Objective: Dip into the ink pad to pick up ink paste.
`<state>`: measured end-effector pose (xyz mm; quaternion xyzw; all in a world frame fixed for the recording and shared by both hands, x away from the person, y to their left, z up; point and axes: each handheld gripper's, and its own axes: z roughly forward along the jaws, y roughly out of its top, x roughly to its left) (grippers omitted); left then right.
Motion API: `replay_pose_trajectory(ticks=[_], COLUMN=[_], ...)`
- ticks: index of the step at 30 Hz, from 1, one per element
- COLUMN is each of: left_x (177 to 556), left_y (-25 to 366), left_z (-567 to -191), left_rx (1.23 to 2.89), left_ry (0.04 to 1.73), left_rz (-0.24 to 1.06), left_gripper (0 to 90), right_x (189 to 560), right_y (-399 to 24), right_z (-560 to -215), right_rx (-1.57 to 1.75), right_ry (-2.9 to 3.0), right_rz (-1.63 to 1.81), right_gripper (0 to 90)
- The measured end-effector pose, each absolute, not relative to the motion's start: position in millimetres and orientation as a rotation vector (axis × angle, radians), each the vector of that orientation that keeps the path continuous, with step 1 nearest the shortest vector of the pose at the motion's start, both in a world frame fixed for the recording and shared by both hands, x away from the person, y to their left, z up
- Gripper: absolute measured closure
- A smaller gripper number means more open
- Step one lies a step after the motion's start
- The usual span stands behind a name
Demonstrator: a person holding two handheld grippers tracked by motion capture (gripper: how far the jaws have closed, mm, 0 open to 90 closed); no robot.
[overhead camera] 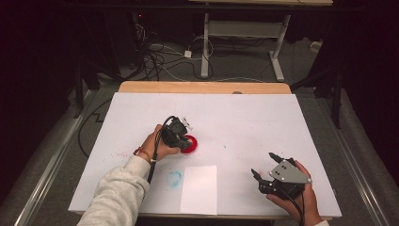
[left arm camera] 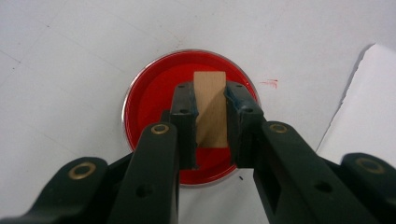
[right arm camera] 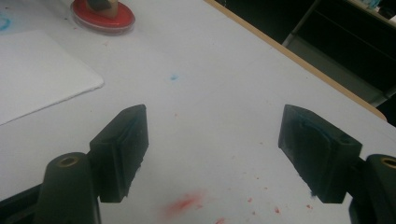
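One wooden block point(left arm camera: 211, 108) clamped upright between the left gripper point(left arm camera: 210, 100) pads, its lower end inside the red paint dish point(left arm camera: 149, 100). Dish sits on the white table cover point(overhead camera: 244, 117), roughly mid-table, slightly left. White paper sheet point(overhead camera: 199, 189) lies nearer the front edge, just right of a blue smudge point(overhead camera: 174, 179). Right gripper point(right arm camera: 212, 140) jaws spread wide, nothing between them, well apart from the dish at front right, red specks point(right arm camera: 184, 204) beneath.
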<state>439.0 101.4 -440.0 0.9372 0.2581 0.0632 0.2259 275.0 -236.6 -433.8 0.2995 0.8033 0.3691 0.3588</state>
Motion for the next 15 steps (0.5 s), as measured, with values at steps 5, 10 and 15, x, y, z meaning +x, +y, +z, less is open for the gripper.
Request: replay_pose_trajectory(ticks=[5, 10, 15], left_x=[439.1, 437.8, 437.1], left_y=[103.3, 102.1, 101.8], left_z=[-441.2, -441.5, -441.9], left_rx=[2.568, 2.570, 2.570], left_ry=[0.721, 0.724, 0.726], left_rz=[0.166, 0.180, 0.186], left_gripper=[74.0, 74.1, 74.1], right_x=[274.7, 275.5, 276.3], right_y=[-236.2, -236.7, -235.8], right_z=[-433.9, -434.2, -434.8], right_rx=[0.775, 0.773, 0.773], right_ry=[2.071, 2.074, 2.083], right_rz=[0.951, 0.952, 0.947], right_gripper=[24.6, 24.5, 24.2])
